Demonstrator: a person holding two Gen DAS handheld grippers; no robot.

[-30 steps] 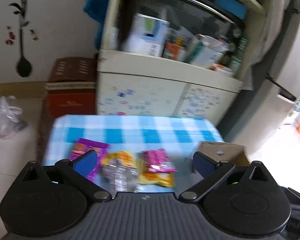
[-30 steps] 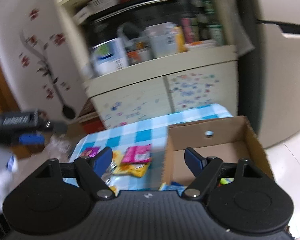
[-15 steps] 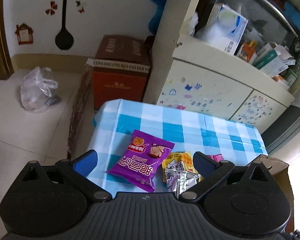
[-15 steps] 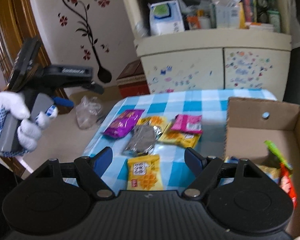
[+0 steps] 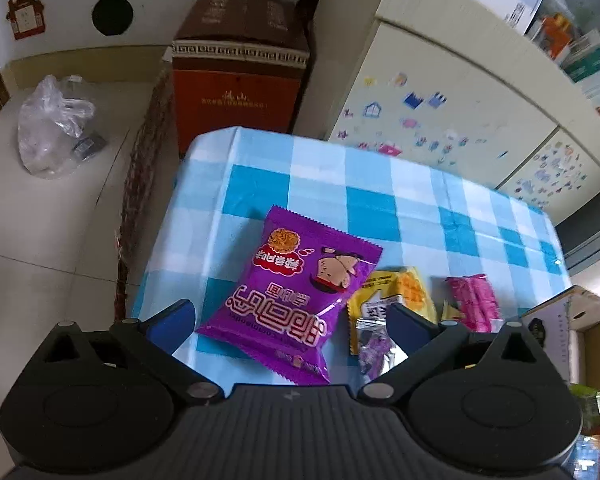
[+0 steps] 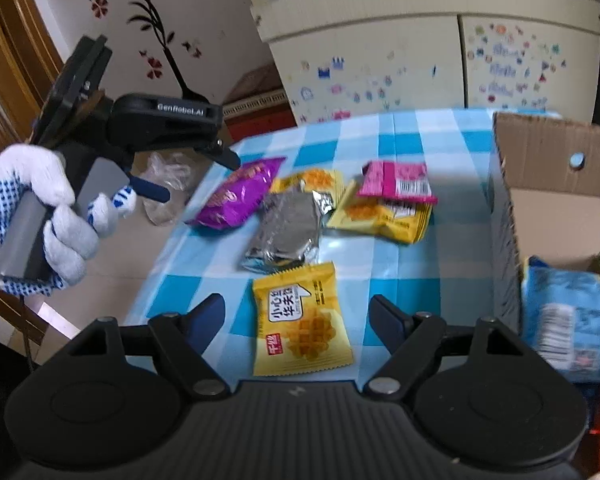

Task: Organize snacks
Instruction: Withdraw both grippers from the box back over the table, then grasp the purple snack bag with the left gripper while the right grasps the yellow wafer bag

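Both claws hang spread and empty, the left claw (image 5: 288, 320) framing the purple packet (image 5: 296, 296), low centre, so next it likely must pinch it for the cardboard box (image 6: 540, 168).

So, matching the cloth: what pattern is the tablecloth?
Blue-and-white checked tablecloth; clearest in the left wrist view.

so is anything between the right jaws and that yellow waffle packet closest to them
Nothing visible. The right gripper is open, and the yellow waffle packet lies flat on the checked tablecloth in line with the gap, apart from the silver packet beyond it.
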